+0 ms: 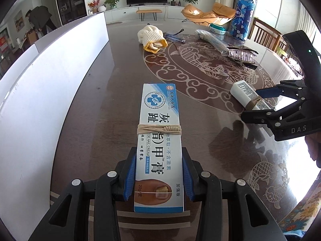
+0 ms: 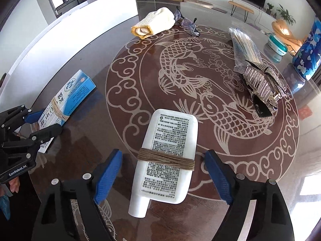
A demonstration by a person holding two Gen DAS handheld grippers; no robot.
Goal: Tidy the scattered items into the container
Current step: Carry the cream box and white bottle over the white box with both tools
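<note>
A: Nearest to us, our left gripper has its blue pads pressed against both long sides of the toe nail cream box, pinching its near end. The box points away from us over the dark table, with a band of pale string wound round its middle.

B: And our right gripper has its jaws spread wide. The white tube lies flat between them, cap end toward us, touching neither blue pad. Brown twine is wrapped round its middle.

A: We see the white container running along the left, its wall just beside the box we hold.

B: Further out, on the right of the fish inlay, we see the silvery hair clip, with the clear packet of swabs just behind it and touching it.

A: At the far side lies the rolled cream glove with its yellow cuff, and the glasses just to its right.

B: Far right we have the small teal jar and the tall blue patterned bottle, near each other.
</note>
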